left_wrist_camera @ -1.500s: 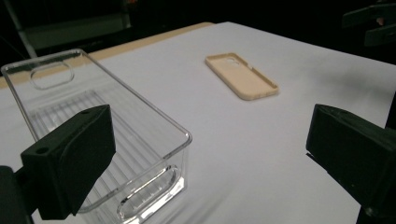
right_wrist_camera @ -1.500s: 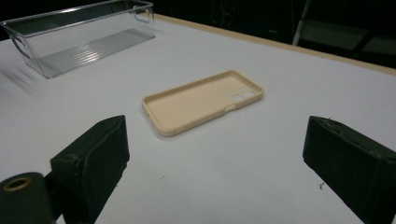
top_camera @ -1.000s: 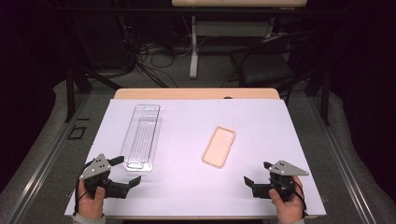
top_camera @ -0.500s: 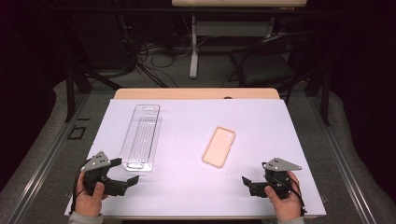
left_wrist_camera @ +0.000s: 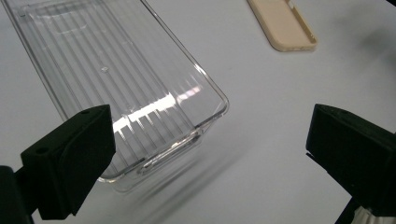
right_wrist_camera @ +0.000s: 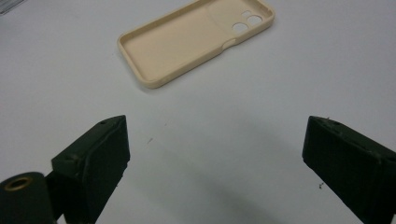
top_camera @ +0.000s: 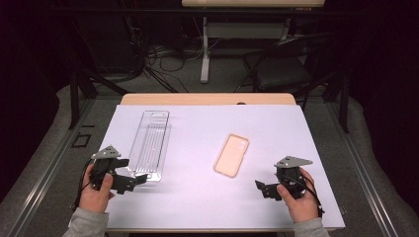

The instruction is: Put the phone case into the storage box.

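beige phone case (top_camera: 231,155) lies lengthwise away from the person, camera holes far.

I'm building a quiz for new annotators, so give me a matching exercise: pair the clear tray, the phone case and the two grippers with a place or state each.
Things:
1. clear plastic tray
2. beige phone case
3. left gripper
4. right gripper

Descriptions:
A. lies hollow side up, camera cutouts at its far end
B. open, jaws aimed at the case
C. ribbed floor, nothing in it
D. open, one jaw close beside the tray's near end

Pairs: 1-C, 2-A, 3-D, 4-B
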Demonstrator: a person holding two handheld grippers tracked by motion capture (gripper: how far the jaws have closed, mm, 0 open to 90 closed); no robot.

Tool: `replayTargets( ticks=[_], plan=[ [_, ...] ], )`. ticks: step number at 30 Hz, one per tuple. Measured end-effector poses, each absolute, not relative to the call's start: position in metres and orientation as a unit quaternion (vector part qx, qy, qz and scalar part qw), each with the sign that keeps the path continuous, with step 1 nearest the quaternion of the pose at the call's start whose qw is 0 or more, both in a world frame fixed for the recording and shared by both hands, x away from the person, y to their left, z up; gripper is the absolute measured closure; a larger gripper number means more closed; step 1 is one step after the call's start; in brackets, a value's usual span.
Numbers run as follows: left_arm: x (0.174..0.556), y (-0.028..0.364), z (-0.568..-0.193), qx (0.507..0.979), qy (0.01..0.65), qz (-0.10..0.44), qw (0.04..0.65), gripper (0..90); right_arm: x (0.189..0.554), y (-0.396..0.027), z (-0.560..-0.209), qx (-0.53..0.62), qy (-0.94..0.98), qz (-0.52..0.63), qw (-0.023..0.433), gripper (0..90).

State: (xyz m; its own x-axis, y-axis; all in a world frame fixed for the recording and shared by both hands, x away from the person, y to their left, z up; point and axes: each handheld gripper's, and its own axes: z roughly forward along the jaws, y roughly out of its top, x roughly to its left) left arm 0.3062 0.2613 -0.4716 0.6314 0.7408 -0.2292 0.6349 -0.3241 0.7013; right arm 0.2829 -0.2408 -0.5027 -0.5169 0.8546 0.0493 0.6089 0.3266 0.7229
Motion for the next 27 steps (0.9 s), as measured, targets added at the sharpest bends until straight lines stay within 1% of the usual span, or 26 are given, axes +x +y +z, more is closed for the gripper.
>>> replayTargets(
  ticks=[6, 11, 17, 23, 27],
  plan=[
    [0.322, 0.255, -0.464, 0.813, 0.422, 0.057, 0.397, 1.3, 0.298, -0.239, -0.497, 0.463, 0.797, 0.351, 0.166, 6.9],
    [0.336, 0.247, -0.457, 0.815, 0.413, 0.057, 0.402, 0.6, 0.311, -0.235, -0.493, 0.464, 0.799, 0.349, 0.158, 4.7],
    [0.353, 0.237, -0.450, 0.815, 0.418, 0.057, 0.396, 0.6, 0.324, -0.232, -0.487, 0.458, 0.802, 0.351, 0.153, 1.7],
    [0.369, 0.231, -0.444, 0.816, 0.427, 0.056, 0.386, 0.6, 0.338, -0.230, -0.482, 0.462, 0.799, 0.362, 0.134, 2.8],
    [0.376, 0.227, -0.439, 0.812, 0.433, 0.058, 0.386, 0.7, 0.345, -0.228, -0.478, 0.462, 0.799, 0.360, 0.133, 3.8]
  ],
)
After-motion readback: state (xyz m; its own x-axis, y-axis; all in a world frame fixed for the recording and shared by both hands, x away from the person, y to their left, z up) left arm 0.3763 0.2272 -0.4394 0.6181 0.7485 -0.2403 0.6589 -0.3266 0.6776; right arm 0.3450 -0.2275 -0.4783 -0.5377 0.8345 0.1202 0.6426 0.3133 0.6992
